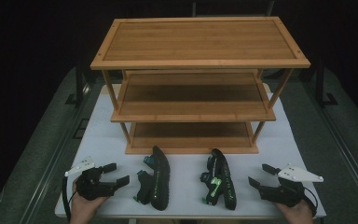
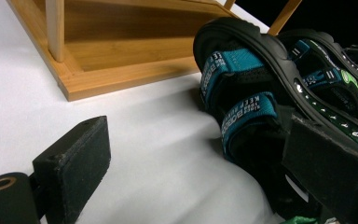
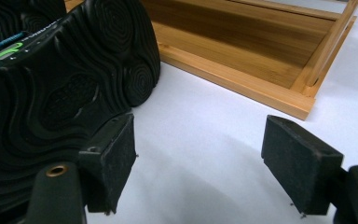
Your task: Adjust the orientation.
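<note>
Evidently the left tongs (image 1: 117, 173) are waiting wide open and empty on the counter (image 1: 186, 196), aimed at the left sandal (image 1: 157, 178), which is lying on its side just beside them. Right of it, the right sandal (image 1: 221, 179) is lying likewise, with the right tongs (image 1: 259, 176) gaping empty beside it, both before the bamboo rack (image 1: 193, 109), probably their destination.

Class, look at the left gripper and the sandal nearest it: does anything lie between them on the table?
Nothing visible does. The left gripper stands open beside the left sandal, with bare white table between them; in the left gripper view that sandal sits just past one jaw.
</note>
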Demonstrator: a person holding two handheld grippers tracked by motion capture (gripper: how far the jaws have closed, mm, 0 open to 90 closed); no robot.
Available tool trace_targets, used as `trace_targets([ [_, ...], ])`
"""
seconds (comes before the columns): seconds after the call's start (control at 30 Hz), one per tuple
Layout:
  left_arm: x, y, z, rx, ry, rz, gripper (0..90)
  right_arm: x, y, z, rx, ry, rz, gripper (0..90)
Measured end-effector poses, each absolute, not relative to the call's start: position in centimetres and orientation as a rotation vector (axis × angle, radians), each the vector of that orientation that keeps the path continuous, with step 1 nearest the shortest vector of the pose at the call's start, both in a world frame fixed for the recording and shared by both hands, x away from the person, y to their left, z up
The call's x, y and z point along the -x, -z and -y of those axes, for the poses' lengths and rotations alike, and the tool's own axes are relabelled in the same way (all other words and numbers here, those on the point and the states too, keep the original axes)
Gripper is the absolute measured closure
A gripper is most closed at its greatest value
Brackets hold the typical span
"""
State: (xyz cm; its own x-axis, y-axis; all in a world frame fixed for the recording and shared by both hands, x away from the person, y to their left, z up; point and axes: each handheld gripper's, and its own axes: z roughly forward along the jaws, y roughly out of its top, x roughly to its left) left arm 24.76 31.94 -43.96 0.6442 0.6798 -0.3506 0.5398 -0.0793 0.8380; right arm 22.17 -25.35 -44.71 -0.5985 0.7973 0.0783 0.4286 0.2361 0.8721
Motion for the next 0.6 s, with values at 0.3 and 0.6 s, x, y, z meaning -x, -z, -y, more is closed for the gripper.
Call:
trace_targets([
  [0.3, -24.54, 43.87, -31.77, -1.75, -0.155, -0.984, 7.0, -22.0, 44.46, 25.24, -1.106, -1.306, -2.142, 25.3],
  [0.6, -24.4, 44.03, -31.14, -1.808, -0.162, -0.958, 7.1, -21.9, 44.28, 24.59, -1.087, -1.293, -2.149, 25.3],
])
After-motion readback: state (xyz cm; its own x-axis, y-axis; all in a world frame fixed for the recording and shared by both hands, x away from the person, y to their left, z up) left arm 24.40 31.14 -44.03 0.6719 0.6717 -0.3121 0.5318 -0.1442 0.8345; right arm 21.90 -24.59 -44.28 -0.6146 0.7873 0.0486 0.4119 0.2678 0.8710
